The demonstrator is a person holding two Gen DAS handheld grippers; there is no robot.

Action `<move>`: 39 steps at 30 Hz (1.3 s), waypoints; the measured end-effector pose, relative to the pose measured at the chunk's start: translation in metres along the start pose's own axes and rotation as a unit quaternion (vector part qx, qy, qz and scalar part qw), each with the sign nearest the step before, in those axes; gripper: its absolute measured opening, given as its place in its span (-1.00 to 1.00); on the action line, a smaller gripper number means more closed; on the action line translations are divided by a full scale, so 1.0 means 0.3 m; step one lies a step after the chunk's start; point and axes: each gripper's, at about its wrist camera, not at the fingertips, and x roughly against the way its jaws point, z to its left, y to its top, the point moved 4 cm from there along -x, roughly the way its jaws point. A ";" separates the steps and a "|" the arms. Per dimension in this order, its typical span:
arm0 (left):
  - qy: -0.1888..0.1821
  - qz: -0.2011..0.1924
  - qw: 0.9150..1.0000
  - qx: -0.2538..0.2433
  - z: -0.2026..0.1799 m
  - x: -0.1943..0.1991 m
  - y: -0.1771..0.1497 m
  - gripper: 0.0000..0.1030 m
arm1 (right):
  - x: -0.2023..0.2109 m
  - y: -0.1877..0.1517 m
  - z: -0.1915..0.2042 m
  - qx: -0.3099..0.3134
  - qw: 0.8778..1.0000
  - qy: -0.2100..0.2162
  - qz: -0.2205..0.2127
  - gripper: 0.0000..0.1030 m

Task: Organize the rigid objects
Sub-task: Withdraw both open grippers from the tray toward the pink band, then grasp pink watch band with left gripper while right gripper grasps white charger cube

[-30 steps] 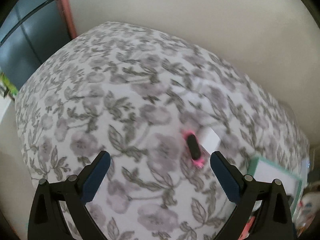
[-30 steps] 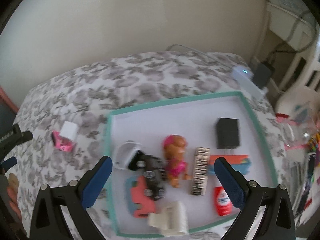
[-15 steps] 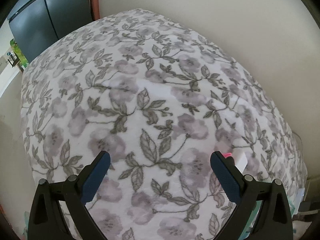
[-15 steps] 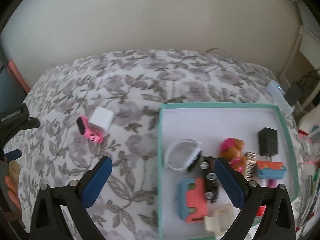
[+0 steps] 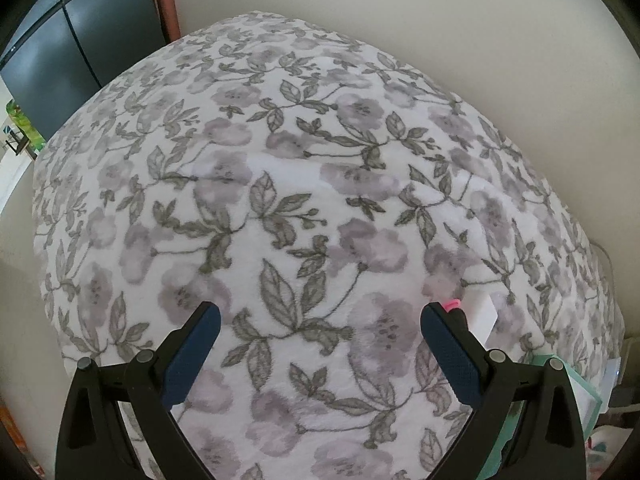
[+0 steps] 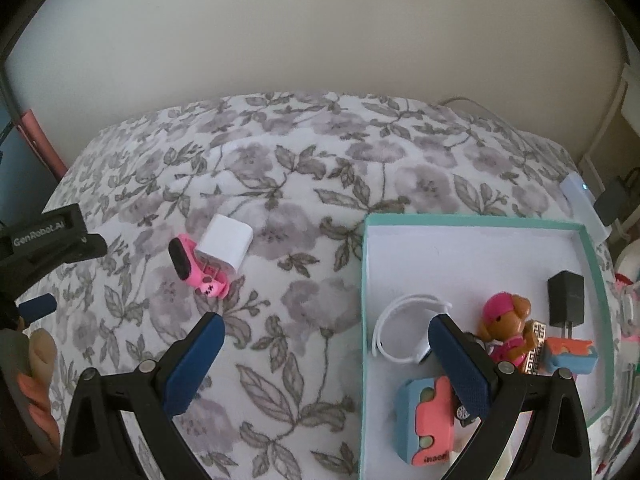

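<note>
Mostly hidden: pink toy [image 5: 453,303] behind left hand-held gripper [image 5: 320,354] | perhaps touching

A home bedroom, with a bed against a plain wall.

The bed [image 6: 320,184] wears a soft fleece blanket [image 5: 304,208] printed with grey flowers and leaves, which fills the ground ahead of the fingers in both views. A cream wall [image 6: 320,32] rises just beyond it. Right of the right fingers sits a teal-rimmed tray [image 6: 596,264] holding children's things, among them a toy dog [image 6: 506,320]. Far right, a cable [image 6: 456,101] and a charger [image 6: 610,204] lie by white furniture. Far left of the left fingers stands a dark cabinet [image 5: 80,48].
</note>
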 end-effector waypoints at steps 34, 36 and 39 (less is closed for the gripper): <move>-0.089 0.072 0.989 -0.098 -0.253 -0.119 -0.059 0.40 | -0.086 0.101 -0.109 -0.049 0.999 -0.003 0.004 1.00; -0.091 0.075 0.988 -0.098 -0.253 -0.124 -0.060 0.32 | -0.086 0.101 -0.107 -0.048 0.999 -0.002 0.004 1.00; -0.102 0.085 0.987 -0.092 -0.251 -0.133 -0.062 0.26 | -0.088 0.100 -0.106 -0.047 0.999 -0.002 0.006 1.00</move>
